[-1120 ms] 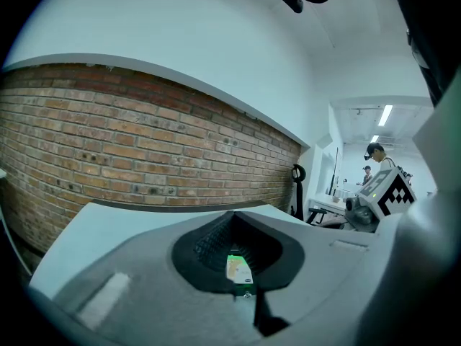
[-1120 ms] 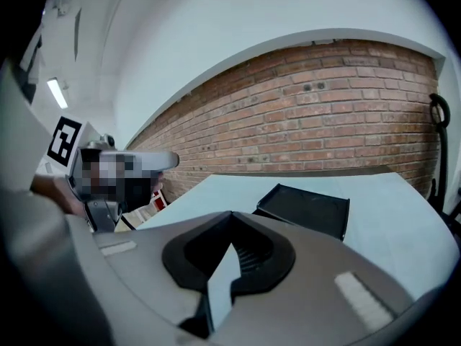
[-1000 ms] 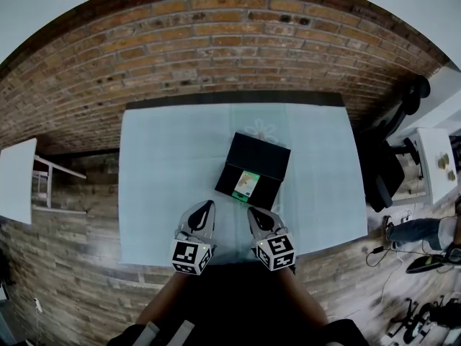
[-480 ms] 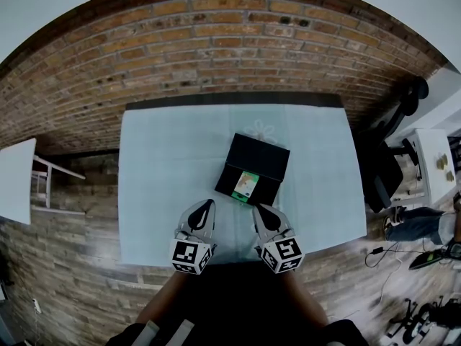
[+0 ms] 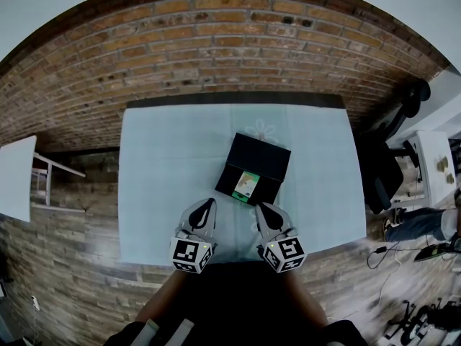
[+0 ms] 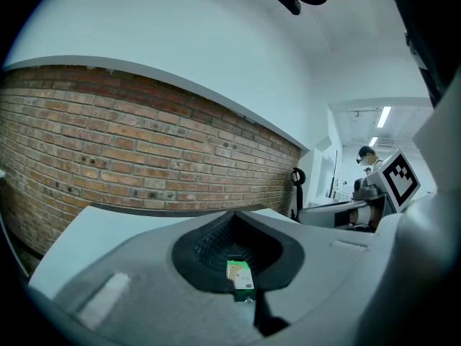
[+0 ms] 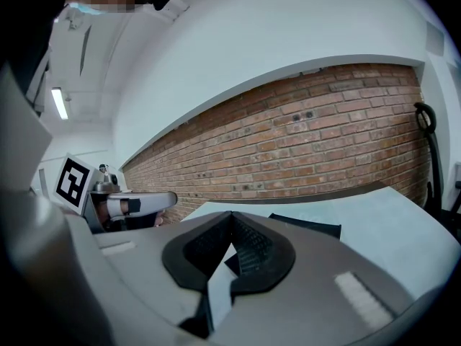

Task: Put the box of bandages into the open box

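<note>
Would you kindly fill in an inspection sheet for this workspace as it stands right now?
Surface: table covered by a pale cloth, set against the wall.
Job's things: box of bandages lies inside the black open box, whose lid is folded back.
Clutter: nothing seen on the table.
Grippers: left hand-held gripper and right hand-held gripper are both shut and empty, near the front edge of the table, just short of the open box.
Cables: loose cables on the floor at the right.
Surroundings: brick wall behind, office chair at the right, white side table at the left.
</note>
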A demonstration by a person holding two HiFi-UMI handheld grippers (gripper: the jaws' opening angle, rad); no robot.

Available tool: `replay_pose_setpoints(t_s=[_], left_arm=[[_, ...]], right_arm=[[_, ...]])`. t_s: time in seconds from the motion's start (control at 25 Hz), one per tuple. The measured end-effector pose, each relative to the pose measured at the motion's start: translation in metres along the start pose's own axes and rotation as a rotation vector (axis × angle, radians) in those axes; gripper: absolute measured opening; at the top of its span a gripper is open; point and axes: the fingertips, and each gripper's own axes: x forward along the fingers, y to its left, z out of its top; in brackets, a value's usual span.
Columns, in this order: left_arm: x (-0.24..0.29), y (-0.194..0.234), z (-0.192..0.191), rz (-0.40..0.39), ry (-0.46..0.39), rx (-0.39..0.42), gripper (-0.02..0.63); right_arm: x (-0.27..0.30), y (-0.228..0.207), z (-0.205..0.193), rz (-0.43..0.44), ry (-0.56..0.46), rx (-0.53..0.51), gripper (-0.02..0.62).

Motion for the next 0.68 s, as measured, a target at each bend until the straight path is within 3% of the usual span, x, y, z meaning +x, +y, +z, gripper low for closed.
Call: replay_pose_setpoints(t_s=[0.68], left_arm=[[0.0048, 0.0003, -0.0002, -0.005, 0.007, -0.002, -0.002]], right_arm=[[0.0028, -0.0007, 0.0003, 0.005, 0.007, -0.001, 0.000]])
